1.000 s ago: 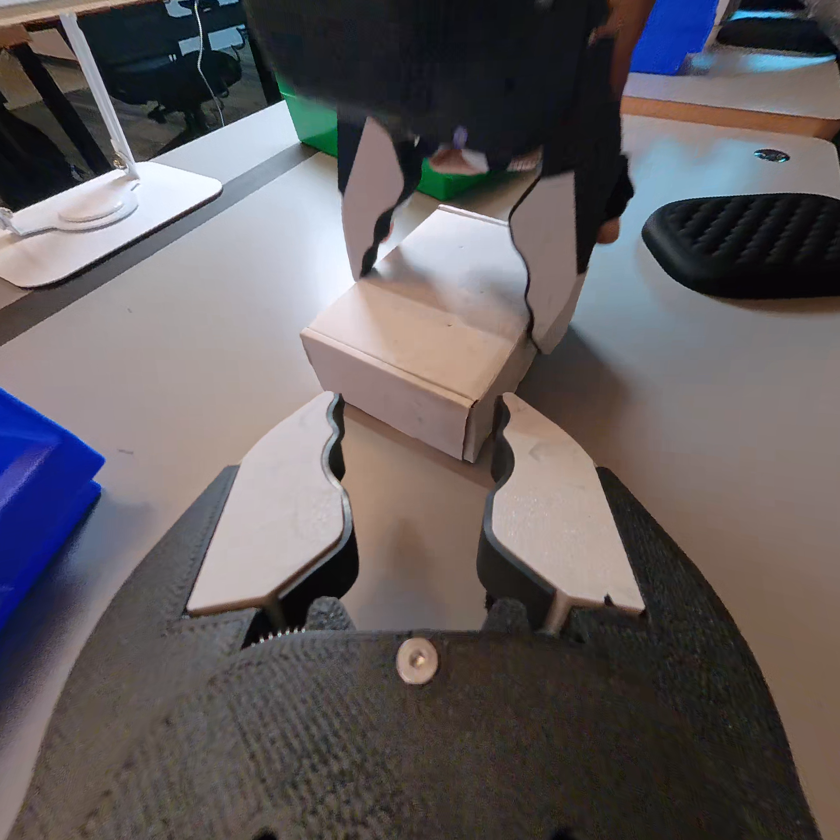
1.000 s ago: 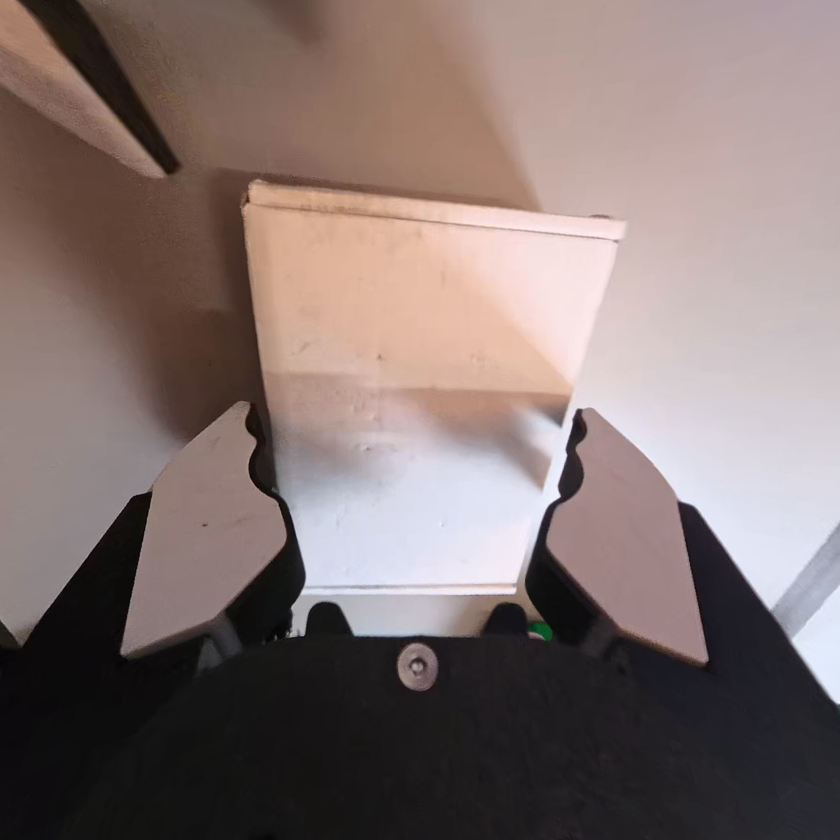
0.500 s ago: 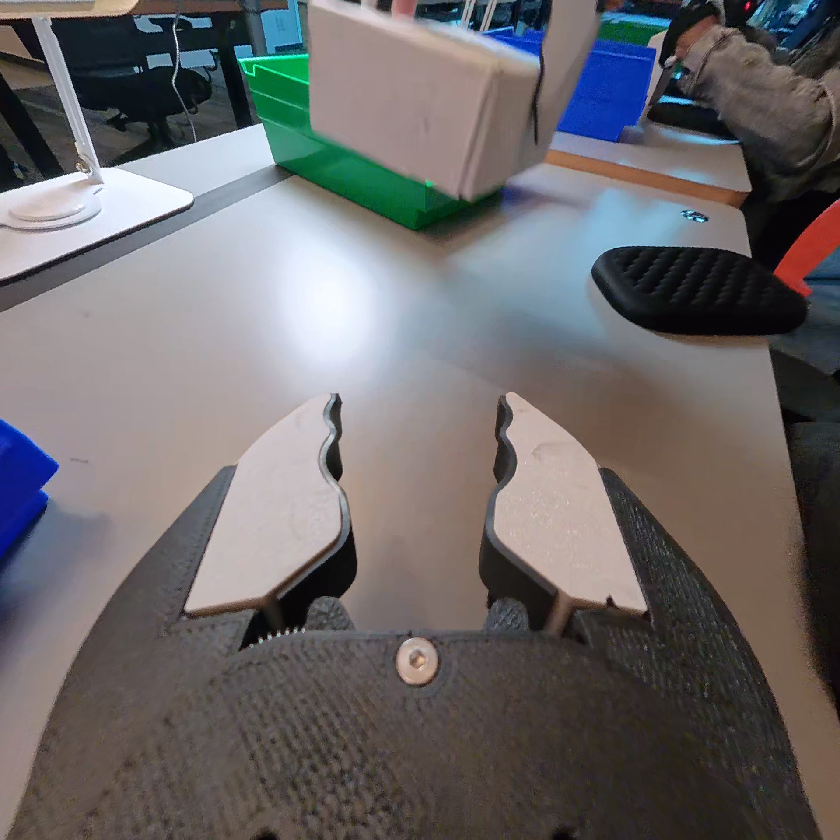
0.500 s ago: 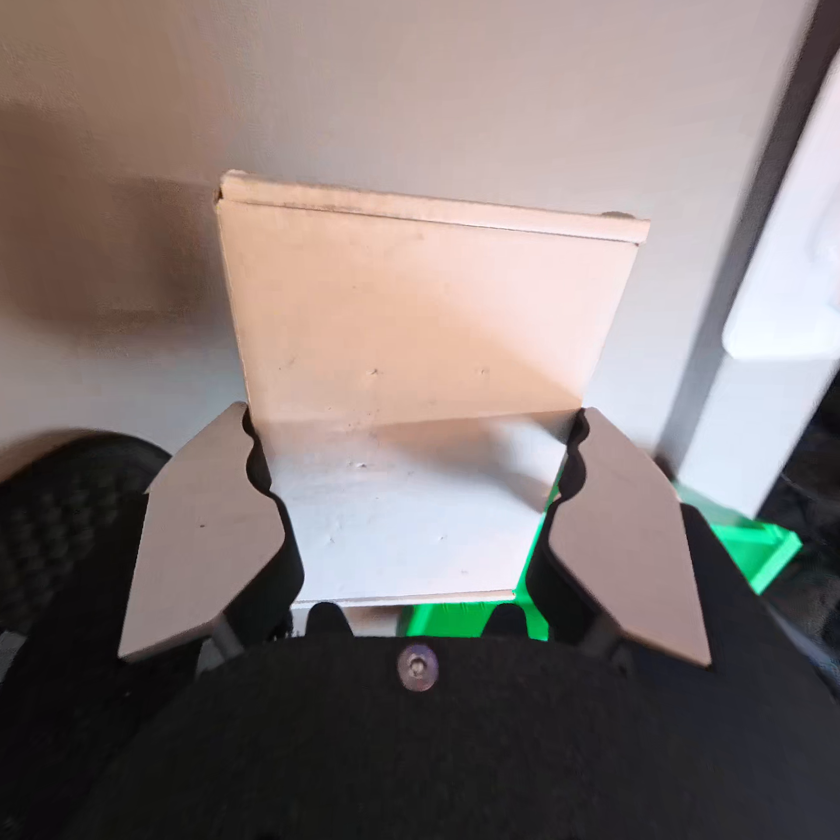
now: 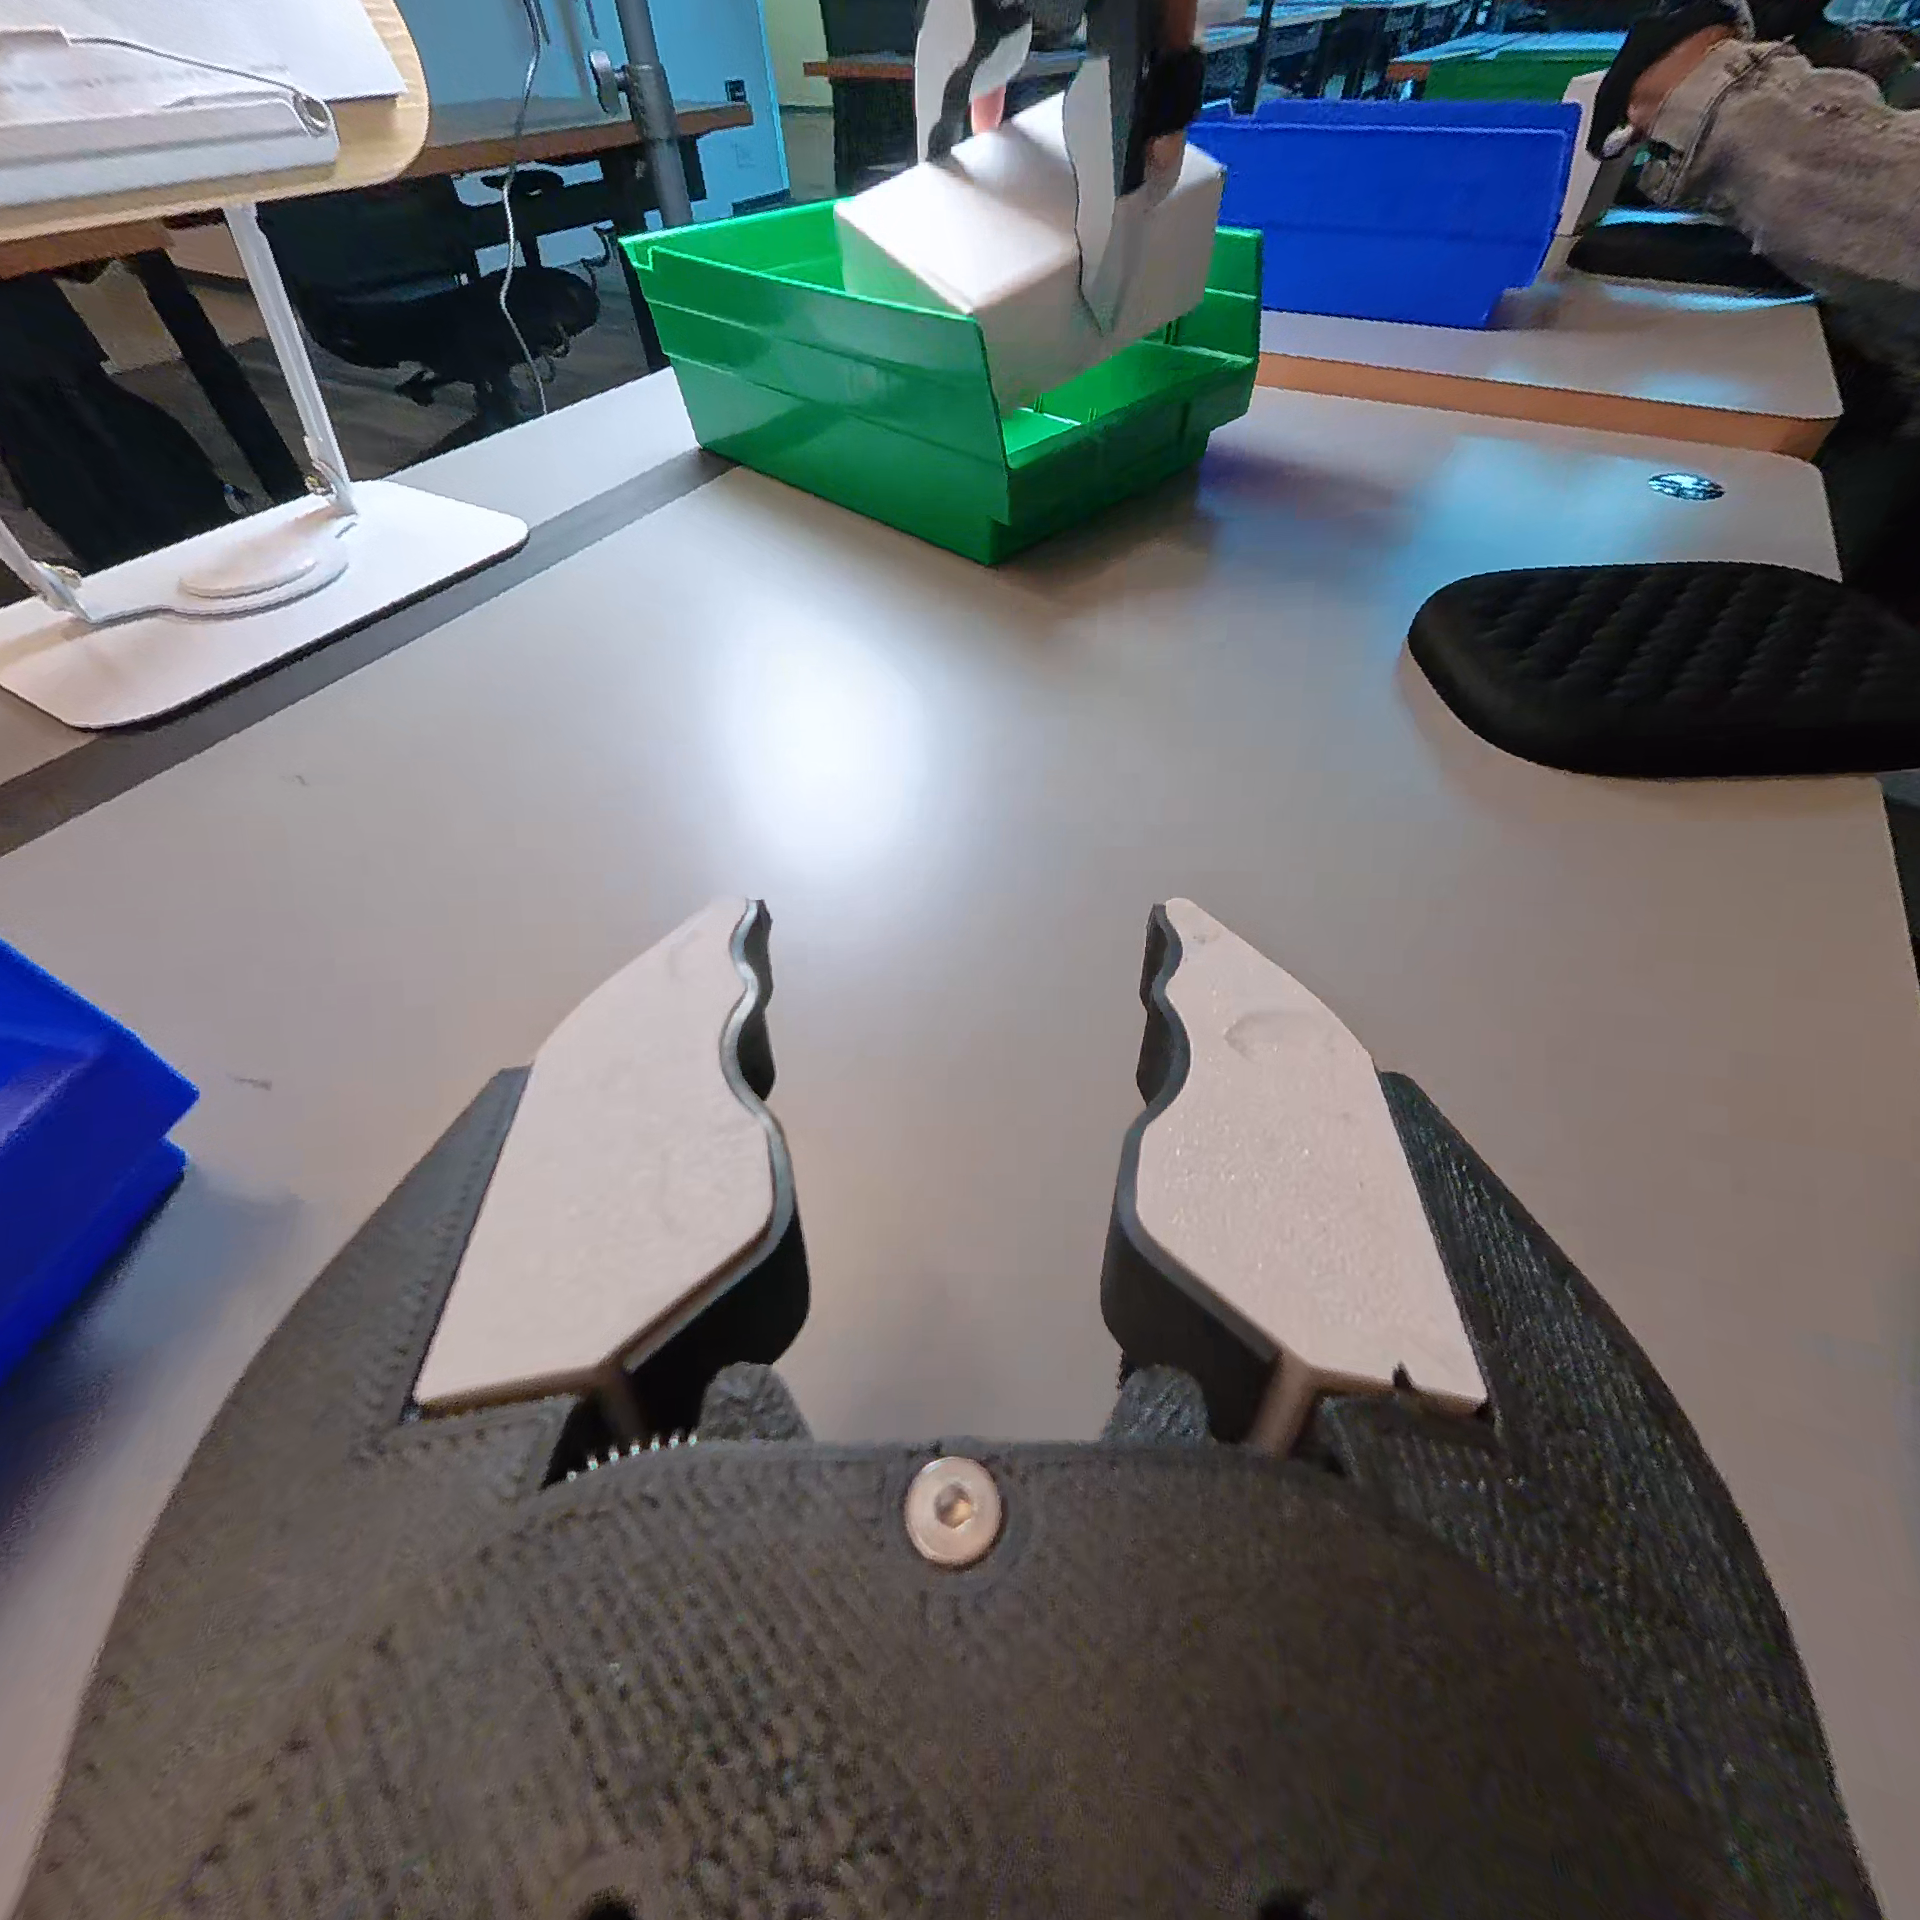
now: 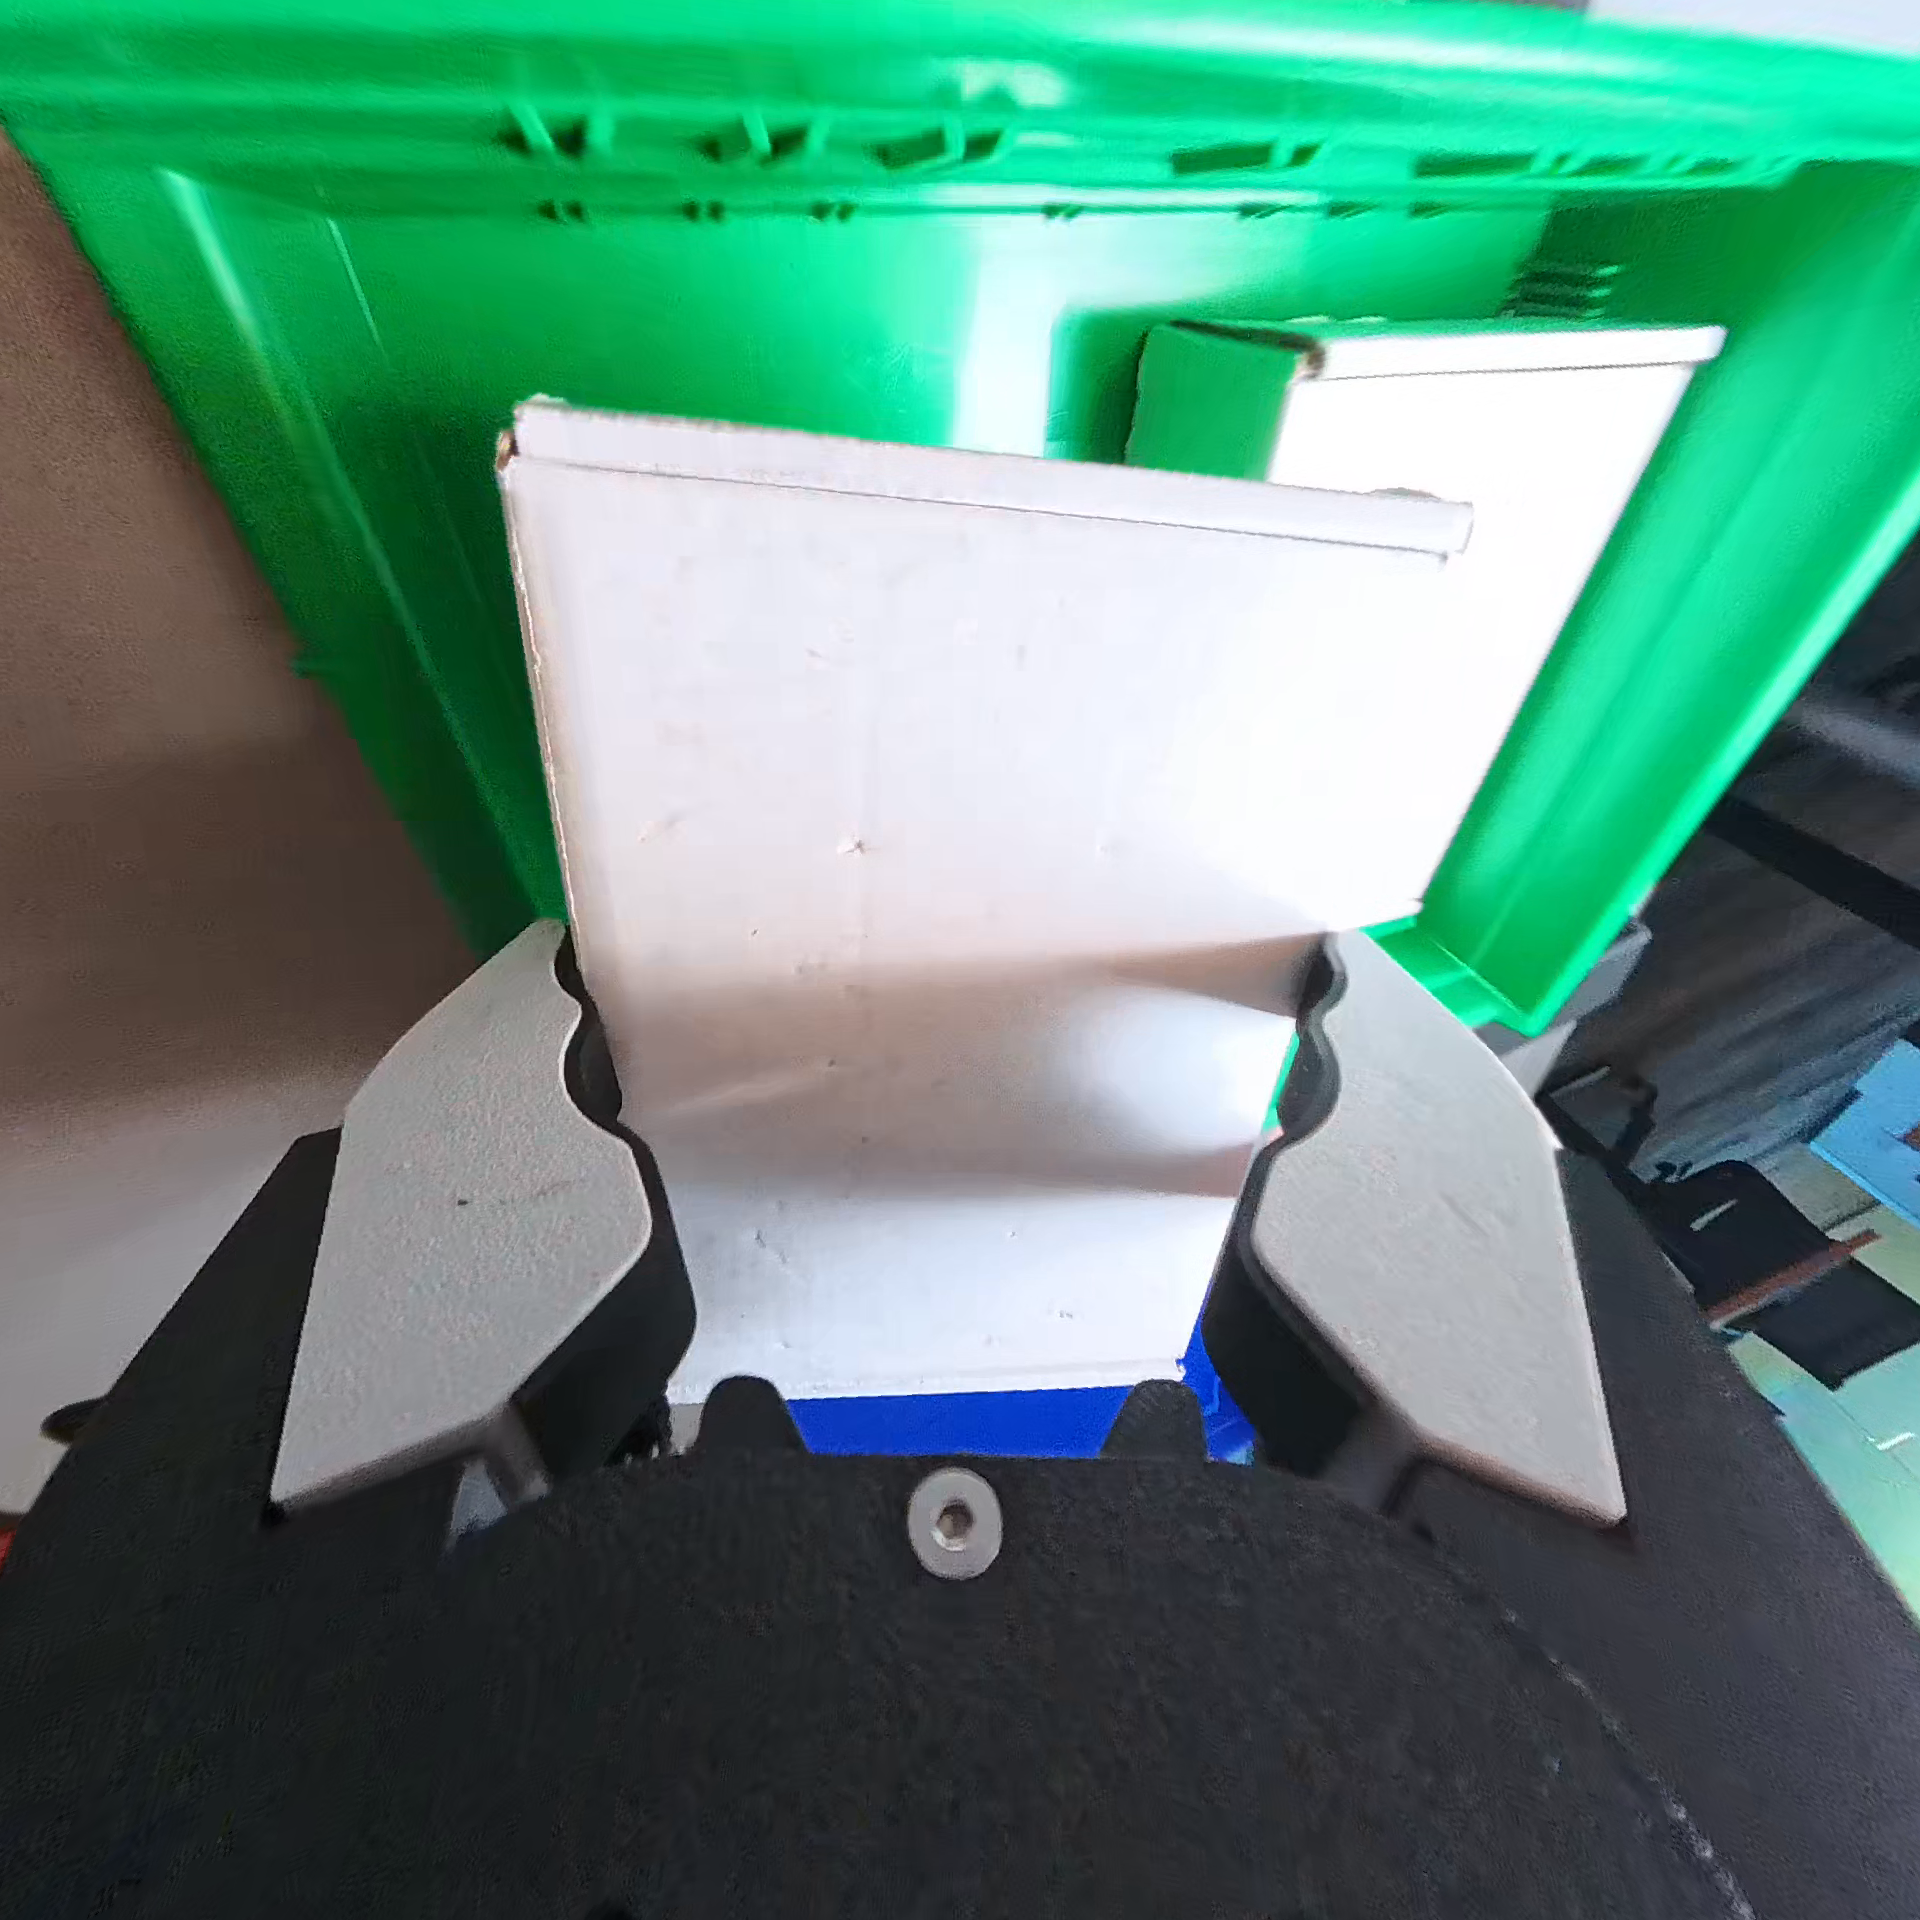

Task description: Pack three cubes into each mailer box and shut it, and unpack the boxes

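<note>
Two white boxes showed in the right wrist view: one clamped by its side walls between the fingers of the right gripper [image 6: 940,1039], the box [image 6: 966,790] itself shut and held over the green bin [image 6: 644,301], and a second box [image 6: 1455,436] already lying inside at the bin's far right. The step looked like setting the held box down in the bin. To do it well, I judged it should go low into the free space left of the second box, level, with the grip loosened only once the bottom rests on the bin floor, since a drop could pop the lid.

From the left wrist view, the right gripper [image 5: 1039,156] reached steeply down from above, the box [image 5: 997,239] tilted, one corner lowest above the bin [image 5: 831,384]. The left gripper [image 5: 956,935] was spread and empty, low over the table [image 5: 831,727], pointing toward the bin and well short of it.
</note>
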